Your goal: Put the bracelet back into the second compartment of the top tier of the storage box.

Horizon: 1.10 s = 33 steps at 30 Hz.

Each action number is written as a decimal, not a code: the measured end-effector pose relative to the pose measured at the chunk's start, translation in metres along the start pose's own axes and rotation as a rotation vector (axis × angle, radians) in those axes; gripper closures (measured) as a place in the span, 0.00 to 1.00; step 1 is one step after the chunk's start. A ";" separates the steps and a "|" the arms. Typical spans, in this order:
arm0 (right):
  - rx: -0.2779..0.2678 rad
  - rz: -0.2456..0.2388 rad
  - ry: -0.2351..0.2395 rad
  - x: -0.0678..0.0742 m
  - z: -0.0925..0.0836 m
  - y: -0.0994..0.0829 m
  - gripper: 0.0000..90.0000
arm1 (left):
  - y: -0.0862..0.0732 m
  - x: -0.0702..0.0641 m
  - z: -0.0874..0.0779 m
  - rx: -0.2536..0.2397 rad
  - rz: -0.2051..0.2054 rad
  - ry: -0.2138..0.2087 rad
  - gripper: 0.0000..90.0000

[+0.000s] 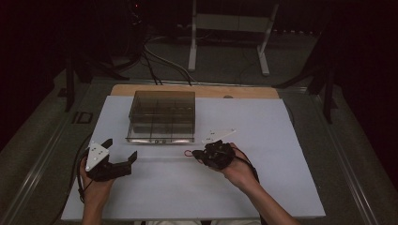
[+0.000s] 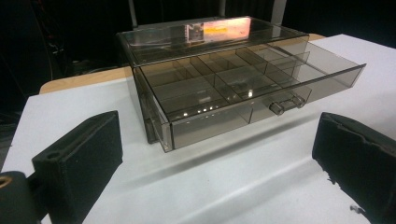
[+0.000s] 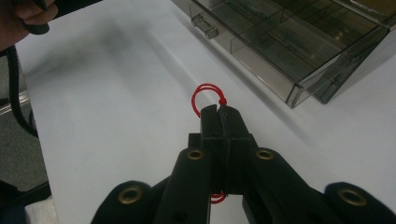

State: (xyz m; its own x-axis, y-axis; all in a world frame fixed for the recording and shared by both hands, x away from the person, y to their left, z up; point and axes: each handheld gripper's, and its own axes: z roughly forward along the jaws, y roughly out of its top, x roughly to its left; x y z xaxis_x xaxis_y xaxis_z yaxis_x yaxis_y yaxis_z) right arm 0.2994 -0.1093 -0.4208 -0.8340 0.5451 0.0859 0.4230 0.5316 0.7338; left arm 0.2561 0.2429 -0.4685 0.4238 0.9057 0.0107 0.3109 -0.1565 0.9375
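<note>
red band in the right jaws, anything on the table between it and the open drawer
Nothing visible: the red rubber band is pinched in the right gripper, and bare white table lies between it and the open drawer.

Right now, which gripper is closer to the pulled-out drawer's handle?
The right. The right gripper, shut on a red loop, sits just in front of the drawer's handle. The left gripper, fingers apart, is farther off toward the table's left front.

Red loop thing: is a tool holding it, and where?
Yes. The right tool is shut on the red string loop, pinching it near its knot. The left tool holds nothing.
</note>
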 end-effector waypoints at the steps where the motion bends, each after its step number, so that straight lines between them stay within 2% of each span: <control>1: -0.003 0.001 0.001 0.000 0.000 0.001 1.00 | 0.000 0.000 0.000 0.000 0.000 0.001 0.04; 18: -0.009 -0.002 -0.005 -0.005 0.006 0.017 1.00 | 0.000 0.000 0.001 0.002 0.001 -0.001 0.04; 33: -0.017 0.013 0.002 -0.010 0.015 0.022 1.00 | -0.001 0.000 0.001 0.003 0.001 -0.002 0.04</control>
State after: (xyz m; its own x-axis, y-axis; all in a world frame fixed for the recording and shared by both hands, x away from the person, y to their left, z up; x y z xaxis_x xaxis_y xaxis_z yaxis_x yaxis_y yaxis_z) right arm 0.3222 -0.0936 -0.4158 -0.8288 0.5511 0.0968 0.4282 0.5134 0.7437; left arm 0.2570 0.2421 -0.4696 0.4259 0.9047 0.0111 0.3132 -0.1589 0.9363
